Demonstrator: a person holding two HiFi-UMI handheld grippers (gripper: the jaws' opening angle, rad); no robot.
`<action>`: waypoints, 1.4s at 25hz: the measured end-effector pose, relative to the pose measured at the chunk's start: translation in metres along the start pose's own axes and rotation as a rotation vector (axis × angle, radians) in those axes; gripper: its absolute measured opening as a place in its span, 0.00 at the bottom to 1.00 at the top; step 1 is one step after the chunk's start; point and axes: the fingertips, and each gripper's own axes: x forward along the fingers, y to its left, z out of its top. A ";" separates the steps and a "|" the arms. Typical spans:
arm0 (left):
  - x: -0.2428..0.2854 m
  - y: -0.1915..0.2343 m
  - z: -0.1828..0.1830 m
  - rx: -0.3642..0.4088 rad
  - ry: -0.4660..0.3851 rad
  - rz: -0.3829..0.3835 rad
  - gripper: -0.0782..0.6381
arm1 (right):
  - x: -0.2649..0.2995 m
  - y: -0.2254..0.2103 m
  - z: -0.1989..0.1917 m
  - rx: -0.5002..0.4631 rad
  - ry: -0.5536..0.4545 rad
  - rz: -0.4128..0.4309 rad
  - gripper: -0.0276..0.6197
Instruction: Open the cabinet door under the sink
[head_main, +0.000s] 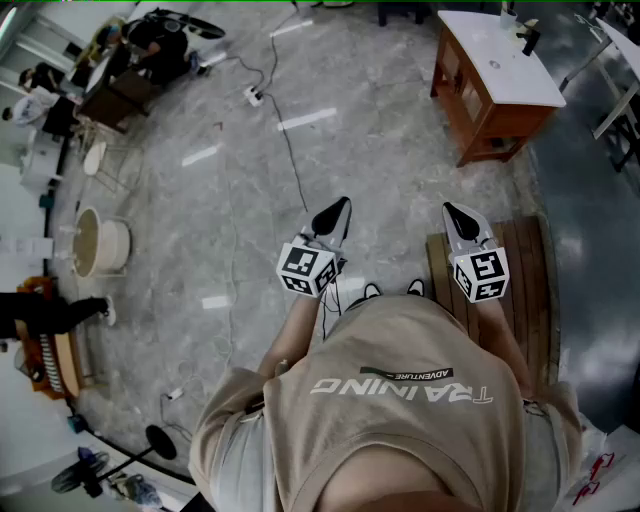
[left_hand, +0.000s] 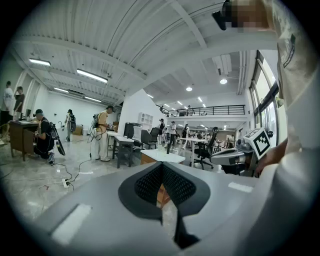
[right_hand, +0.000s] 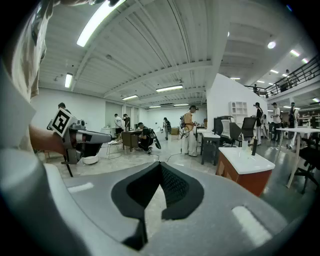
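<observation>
Left gripper (head_main: 338, 210): hovering well apart from sink cabinet (head_main: 500, 122), jaws meeting, carrying nothing | right gripper (head_main: 455, 215): hovering nearer it, jaws meeting, carrying nothing

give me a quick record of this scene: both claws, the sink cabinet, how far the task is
left claw: shut, empty, held in the air
right claw: shut, empty, held in the air
sink cabinet: wooden, white top, ahead and to the right, apart from both claws
cabinet door: untouched; no door seen open
floor: grey stone, open stretch between person and cabinet
task: not started
</observation>
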 end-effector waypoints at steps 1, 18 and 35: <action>0.001 0.003 0.000 0.000 -0.001 0.002 0.13 | 0.003 -0.001 0.001 0.000 -0.002 0.000 0.04; 0.000 0.039 -0.016 -0.045 0.005 -0.032 0.13 | 0.039 0.020 -0.002 -0.004 0.057 -0.029 0.04; 0.140 0.095 0.042 -0.063 -0.018 -0.022 0.13 | 0.162 -0.061 0.013 -0.100 0.055 0.026 0.04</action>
